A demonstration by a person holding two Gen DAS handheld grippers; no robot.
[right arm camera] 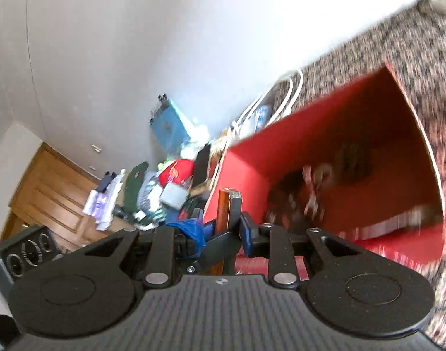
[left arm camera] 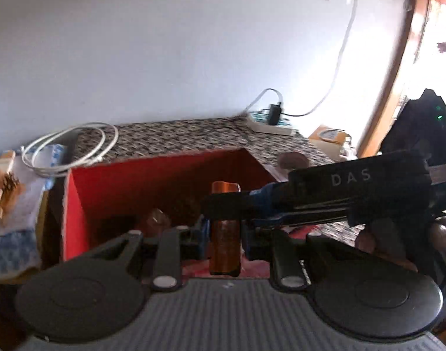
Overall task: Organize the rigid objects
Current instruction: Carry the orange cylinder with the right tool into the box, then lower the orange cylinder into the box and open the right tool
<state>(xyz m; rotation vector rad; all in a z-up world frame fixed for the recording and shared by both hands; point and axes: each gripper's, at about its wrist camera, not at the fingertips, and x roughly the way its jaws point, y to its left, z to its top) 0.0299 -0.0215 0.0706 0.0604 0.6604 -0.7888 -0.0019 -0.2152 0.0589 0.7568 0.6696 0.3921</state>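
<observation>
A flat amber-brown rigid bar (left arm camera: 225, 228) stands upright between both grippers, over the near edge of an open red box (left arm camera: 152, 181). My left gripper (left arm camera: 224, 234) is shut on its lower part. My right gripper (left arm camera: 223, 201) reaches in from the right and is shut on its upper part. In the right wrist view the bar (right arm camera: 226, 213) shows edge-on between the right gripper's (right arm camera: 227, 228) blue pads, with the red box (right arm camera: 354, 134) behind. Several dark blurred objects (right arm camera: 305, 193) lie inside the box.
The box sits on a black-and-white patterned tabletop (left arm camera: 176, 137). A coiled white cable (left arm camera: 70, 149) lies at its left, a power strip (left arm camera: 269, 122) at the back right. Clutter (right arm camera: 152, 187) and a wooden cabinet (right arm camera: 47, 193) lie beyond the table's left side.
</observation>
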